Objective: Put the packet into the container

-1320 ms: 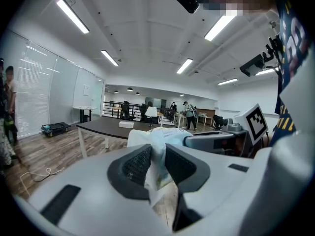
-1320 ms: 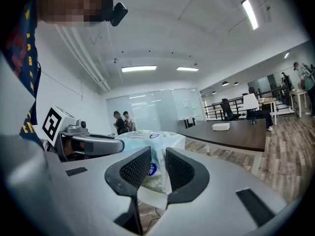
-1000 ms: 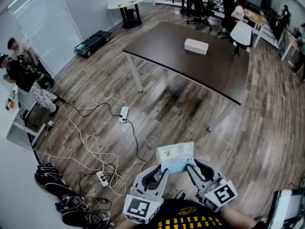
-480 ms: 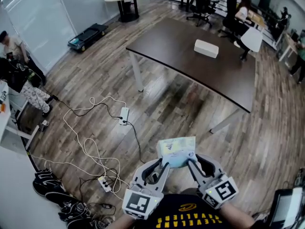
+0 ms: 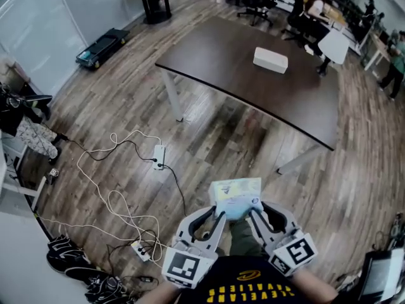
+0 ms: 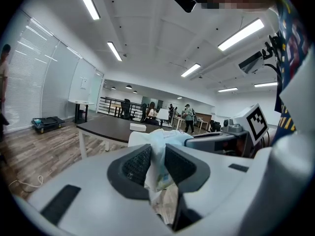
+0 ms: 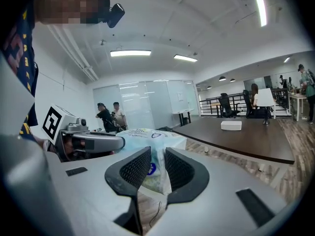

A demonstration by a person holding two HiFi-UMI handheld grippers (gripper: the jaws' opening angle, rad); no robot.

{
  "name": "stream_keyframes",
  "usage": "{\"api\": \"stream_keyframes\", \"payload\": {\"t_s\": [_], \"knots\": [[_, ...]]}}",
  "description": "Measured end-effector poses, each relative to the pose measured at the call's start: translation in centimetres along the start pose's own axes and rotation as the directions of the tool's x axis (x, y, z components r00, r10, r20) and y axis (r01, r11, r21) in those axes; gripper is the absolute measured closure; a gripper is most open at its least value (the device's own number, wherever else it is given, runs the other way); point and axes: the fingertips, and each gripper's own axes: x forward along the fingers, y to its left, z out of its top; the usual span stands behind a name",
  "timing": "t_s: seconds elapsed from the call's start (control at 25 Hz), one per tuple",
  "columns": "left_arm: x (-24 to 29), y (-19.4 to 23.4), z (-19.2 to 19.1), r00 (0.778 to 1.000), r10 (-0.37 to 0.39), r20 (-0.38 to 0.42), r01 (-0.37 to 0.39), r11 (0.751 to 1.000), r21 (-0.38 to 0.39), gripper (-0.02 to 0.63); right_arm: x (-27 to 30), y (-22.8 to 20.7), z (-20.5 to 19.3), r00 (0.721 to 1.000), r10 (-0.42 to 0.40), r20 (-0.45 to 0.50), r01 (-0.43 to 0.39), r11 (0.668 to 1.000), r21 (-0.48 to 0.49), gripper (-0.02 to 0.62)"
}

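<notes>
Left gripper (image 5: 218, 219) and right gripper (image 5: 255, 218) both clamp one packet (image 5: 236, 196), held flat, long axis crosswise; one container (image 5: 270, 60) on table (image 5: 218, 59)

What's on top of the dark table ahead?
A white box sits on the table, near its far edge. The box looks closed from here. What is inside it, and whether it has a lid, cannot be seen.

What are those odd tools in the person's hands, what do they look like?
The left gripper and right gripper are pale grey plastic tongs with two jaws lined by black ribbed pads. Each carries a cube printed with black-and-white square markers. The person wears a black shirt with yellow lettering.
</notes>
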Motion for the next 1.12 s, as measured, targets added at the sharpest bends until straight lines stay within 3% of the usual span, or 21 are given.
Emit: {"api": "stream_keyframes", "payload": {"t_s": [0.28,0.68,1.12], "knots": [[6.3,2.3,2.8,0.999,0.037,-0.014,-0.037,0.999,0.017,0.517,4.0,-5.7,2.6,0.999,0.032,0.019,-0.033,0.999,0.009,0.492],[17.6,1.9,6.9,0.997,0.079,-0.008,-0.079,0.996,0.035,0.516,6.6,-17.0,6.4,0.997,0.068,0.031,-0.068,0.998,0.004,0.494],[23.9,3.4,9.6,0.997,0.078,-0.015,-0.077,0.995,0.063,0.516,9.5,-22.7,8.8,0.996,0.072,0.049,-0.073,0.997,0.019,0.495]]}}
